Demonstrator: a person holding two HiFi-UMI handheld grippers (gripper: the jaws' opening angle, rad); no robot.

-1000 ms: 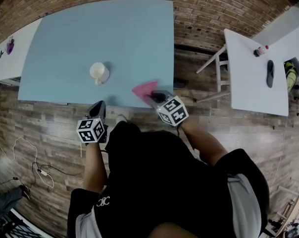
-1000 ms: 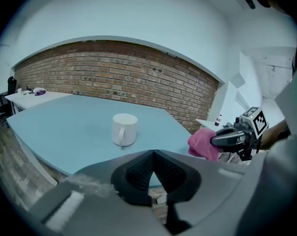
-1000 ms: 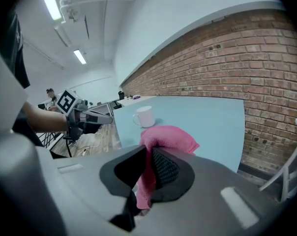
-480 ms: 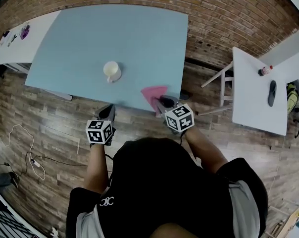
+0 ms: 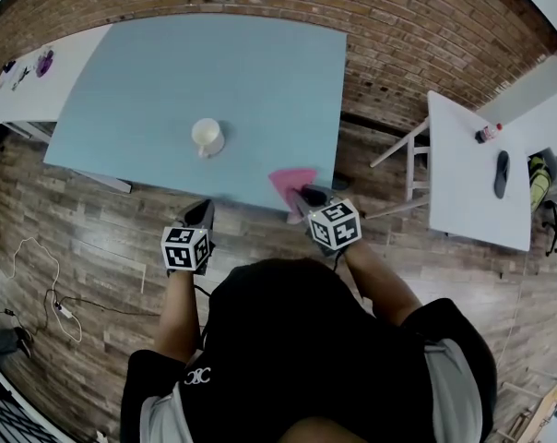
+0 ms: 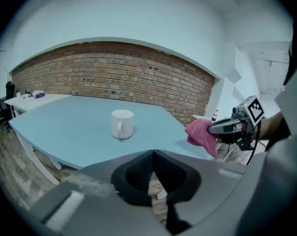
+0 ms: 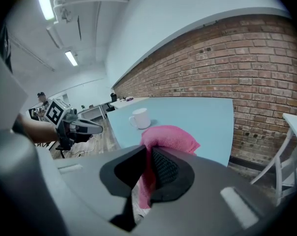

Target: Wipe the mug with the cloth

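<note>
From the head view, mug (image 5: 207, 137) upright on the surface (image 5: 260, 63), well ahead of the shut, empty left tool (image 5: 201, 210); from the left gripper view, nothing bracing that mug; from the right gripper view, cloth (image 7: 168, 136) clamped in the right tool (image 7: 149, 165), so a one-sided wipe likely to slide or tip the mug.

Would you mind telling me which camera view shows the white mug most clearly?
The left gripper view: the mug stands upright, unobstructed, handle visible. The right gripper view shows it smaller, beyond the pink cloth; the head view shows it small, from above.
</note>
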